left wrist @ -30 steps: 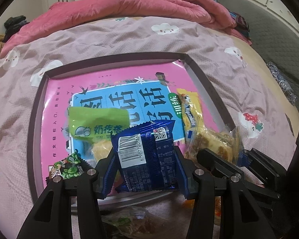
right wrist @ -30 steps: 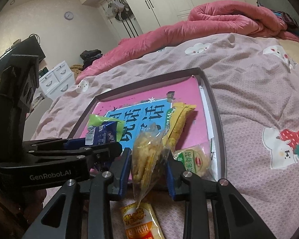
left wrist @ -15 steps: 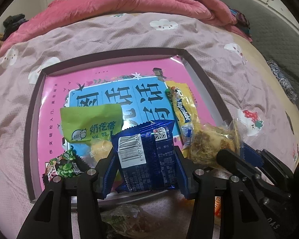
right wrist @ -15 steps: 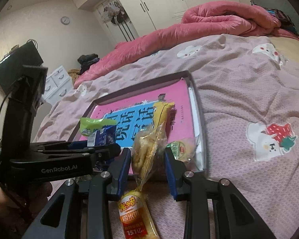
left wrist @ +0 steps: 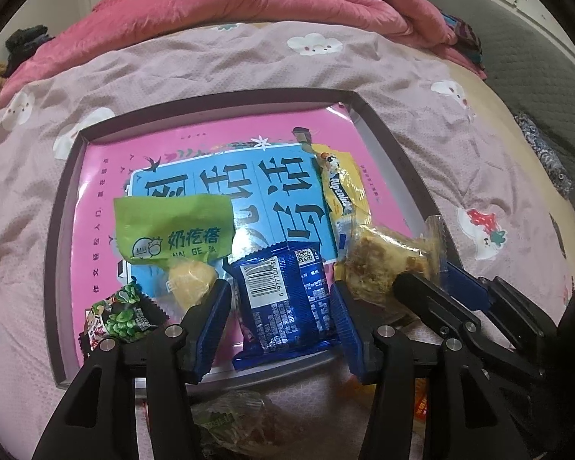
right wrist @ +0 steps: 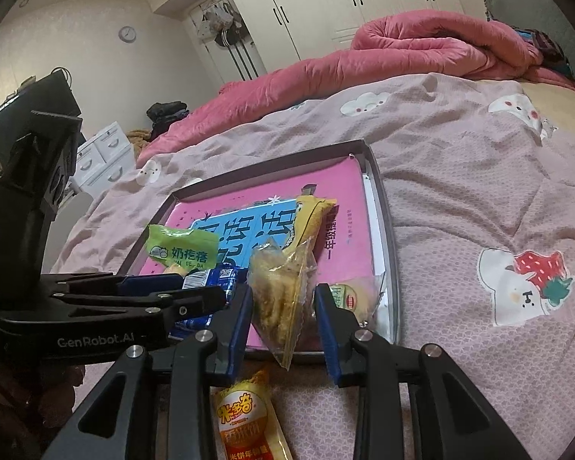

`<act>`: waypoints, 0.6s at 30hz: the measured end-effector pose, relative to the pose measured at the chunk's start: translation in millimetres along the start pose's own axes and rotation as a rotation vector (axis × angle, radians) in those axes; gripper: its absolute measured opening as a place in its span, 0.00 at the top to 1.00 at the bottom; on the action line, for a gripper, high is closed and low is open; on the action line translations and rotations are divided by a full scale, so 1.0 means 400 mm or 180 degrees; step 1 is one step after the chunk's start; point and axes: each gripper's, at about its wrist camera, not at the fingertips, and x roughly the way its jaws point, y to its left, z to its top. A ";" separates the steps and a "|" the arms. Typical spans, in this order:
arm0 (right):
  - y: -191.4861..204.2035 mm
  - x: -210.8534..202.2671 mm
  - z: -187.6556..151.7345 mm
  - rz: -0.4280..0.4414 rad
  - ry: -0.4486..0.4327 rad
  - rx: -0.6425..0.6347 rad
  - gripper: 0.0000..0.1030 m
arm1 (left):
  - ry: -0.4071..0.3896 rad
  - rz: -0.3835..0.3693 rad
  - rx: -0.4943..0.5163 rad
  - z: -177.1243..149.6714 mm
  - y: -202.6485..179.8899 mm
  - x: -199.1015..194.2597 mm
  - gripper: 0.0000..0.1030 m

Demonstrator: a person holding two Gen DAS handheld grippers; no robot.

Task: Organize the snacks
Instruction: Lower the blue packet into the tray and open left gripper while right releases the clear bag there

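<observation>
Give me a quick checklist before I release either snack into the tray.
1. Right gripper grip on clear bag: ok, the bag stands upright between the fingers.
2. Left gripper grip on blue packet: cannot tell, thin gaps seem to show at both pads.
3. Blue packet fully inside the tray: not ok, its lower edge overlaps the near rim.
4. Free landing space: ok, the far part of the pink book lining the tray is bare.
5. Clearance between the two grippers: cannot tell, they sit close side by side.
6. All snacks gathered: not ok, an orange packet lies on the bedspread outside the tray.
</observation>
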 end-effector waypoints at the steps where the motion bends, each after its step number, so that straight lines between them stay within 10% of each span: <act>1: 0.000 0.003 0.000 -0.0004 0.0000 -0.0004 0.67 | 0.0000 -0.0002 -0.0007 0.000 0.001 -0.001 0.46; 18: 0.018 -0.005 0.004 -0.0016 -0.0021 -0.0112 0.67 | -0.0109 -0.0134 -0.0183 -0.001 0.039 -0.052 0.42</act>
